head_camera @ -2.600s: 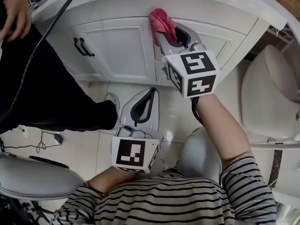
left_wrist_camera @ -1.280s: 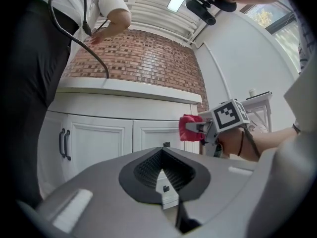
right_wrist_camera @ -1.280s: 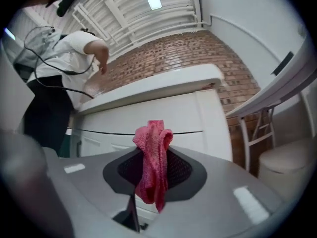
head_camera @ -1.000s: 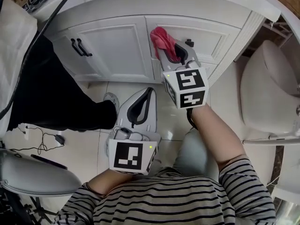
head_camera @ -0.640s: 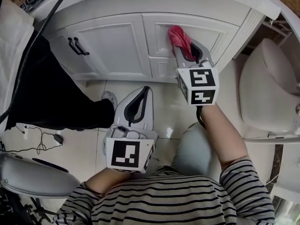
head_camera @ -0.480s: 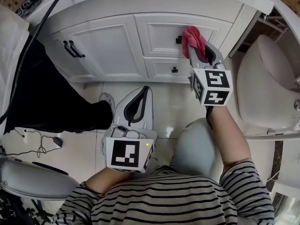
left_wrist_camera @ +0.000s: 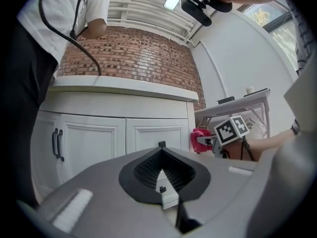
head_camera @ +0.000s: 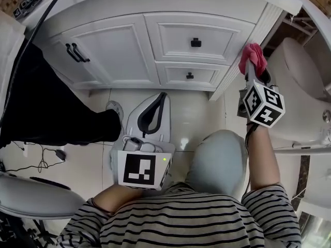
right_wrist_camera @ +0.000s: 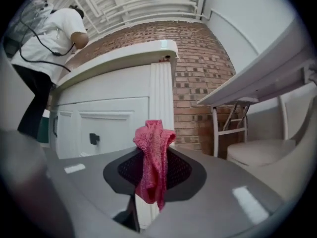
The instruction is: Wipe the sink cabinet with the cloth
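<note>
The white sink cabinet [head_camera: 119, 45] fills the top of the head view, with two doors at left and two drawers with black knobs at right. My right gripper [head_camera: 252, 68] is shut on a pink cloth [head_camera: 252, 57] and holds it by the cabinet's right corner post [head_camera: 248, 43]. In the right gripper view the cloth [right_wrist_camera: 153, 157] hangs bunched between the jaws, in front of the fluted post [right_wrist_camera: 161, 93]. My left gripper [head_camera: 163, 96] hovers low over the tiled floor, shut and holding nothing. Its view faces the cabinet doors [left_wrist_camera: 89, 143].
A person in black trousers [head_camera: 57, 118] stands at the cabinet's left side. A white toilet [head_camera: 295, 97] sits close on the right. Cables [head_camera: 36, 164] lie on the floor at left, near a white curved seat [head_camera: 31, 200]. A folding table [right_wrist_camera: 257, 88] stands right of the cabinet.
My right gripper has carried the pink cloth rightward across the cabinet front, from the middle seam past the drawers to the right corner post. The left gripper has barely moved.
</note>
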`<action>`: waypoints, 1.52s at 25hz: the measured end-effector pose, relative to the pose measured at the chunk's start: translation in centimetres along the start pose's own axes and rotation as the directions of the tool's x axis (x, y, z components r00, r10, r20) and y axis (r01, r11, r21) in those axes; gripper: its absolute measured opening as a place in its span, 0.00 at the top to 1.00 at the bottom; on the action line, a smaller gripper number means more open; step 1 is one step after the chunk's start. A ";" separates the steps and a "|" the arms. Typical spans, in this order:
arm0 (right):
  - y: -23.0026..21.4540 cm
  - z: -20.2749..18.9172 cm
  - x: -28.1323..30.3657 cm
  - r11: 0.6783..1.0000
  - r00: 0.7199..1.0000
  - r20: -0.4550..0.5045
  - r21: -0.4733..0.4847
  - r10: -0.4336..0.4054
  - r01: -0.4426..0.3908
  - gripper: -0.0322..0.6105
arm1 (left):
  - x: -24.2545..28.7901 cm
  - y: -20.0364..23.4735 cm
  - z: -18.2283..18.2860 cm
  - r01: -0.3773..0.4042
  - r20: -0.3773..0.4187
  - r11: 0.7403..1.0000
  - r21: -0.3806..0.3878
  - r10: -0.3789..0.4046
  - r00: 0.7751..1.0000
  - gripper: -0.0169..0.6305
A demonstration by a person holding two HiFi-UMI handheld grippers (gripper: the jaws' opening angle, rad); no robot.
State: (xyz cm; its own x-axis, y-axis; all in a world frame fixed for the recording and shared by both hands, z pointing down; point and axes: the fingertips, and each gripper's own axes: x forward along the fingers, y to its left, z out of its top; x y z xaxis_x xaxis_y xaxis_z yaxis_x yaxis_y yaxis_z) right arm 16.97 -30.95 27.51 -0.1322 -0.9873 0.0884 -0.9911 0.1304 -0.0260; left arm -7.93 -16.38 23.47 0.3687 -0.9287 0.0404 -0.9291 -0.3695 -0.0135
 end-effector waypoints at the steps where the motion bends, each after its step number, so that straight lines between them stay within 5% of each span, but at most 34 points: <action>1: 1.9 0.0 -0.2 0.999 0.999 0.009 0.022 0.049 -0.049 0.80 | 0.0 0.1 -0.1 0.000 -0.002 1.000 -0.002 0.000 1.000 0.97; 4: 11.6 -1.8 0.1 0.959 0.959 -0.018 -0.005 0.284 -0.285 0.80 | 0.1 0.5 -0.4 -0.006 -0.008 1.000 -0.010 0.006 1.000 0.97; 7: 22.1 -5.0 0.9 0.862 0.868 -0.112 -0.108 0.484 -0.495 0.80 | -0.2 1.3 -0.3 -0.023 -0.005 1.000 -0.009 0.023 1.000 0.97; 10: 27.8 -7.0 2.7 0.809 0.826 -0.167 -0.174 0.538 -0.562 0.80 | -0.5 2.2 -0.3 -0.043 -0.002 0.999 -0.003 0.043 0.999 0.97; 13: 28.9 -7.8 5.2 0.827 0.847 -0.179 -0.191 0.501 -0.529 0.80 | -0.9 3.0 -0.6 -0.059 -0.009 0.998 -0.005 0.059 0.998 0.97; 21: 19.8 -8.1 5.9 0.886 0.904 -0.187 -0.203 0.383 -0.417 0.80 | -0.5 3.1 -0.5 -0.049 -0.009 0.999 -0.004 0.048 0.999 0.97; 28: 7.0 -8.3 4.4 0.967 0.970 -0.153 -0.140 0.191 -0.212 0.80 | 0.1 1.9 -0.6 -0.023 -0.010 1.000 -0.007 0.023 1.000 0.97; 35: -1.1 -10.1 2.6 0.998 0.986 -0.169 -0.055 -0.009 0.000 0.80 | -0.3 1.4 -0.4 -0.021 -0.014 1.000 -0.001 0.021 1.000 0.97; 38: 0.7 -9.8 1.7 0.999 0.987 -0.152 -0.018 0.045 -0.048 0.80 | -0.6 1.8 -0.6 -0.032 -0.022 0.999 0.004 0.032 0.999 0.97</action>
State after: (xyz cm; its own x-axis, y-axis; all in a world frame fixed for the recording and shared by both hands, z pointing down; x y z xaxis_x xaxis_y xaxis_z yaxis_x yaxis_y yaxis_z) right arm 15.86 -31.67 37.42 -0.1774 -0.9549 0.2379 -0.9836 0.1797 -0.0123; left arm -9.83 -16.49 24.04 0.3384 -0.9390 0.0617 -0.9402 -0.3401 -0.0186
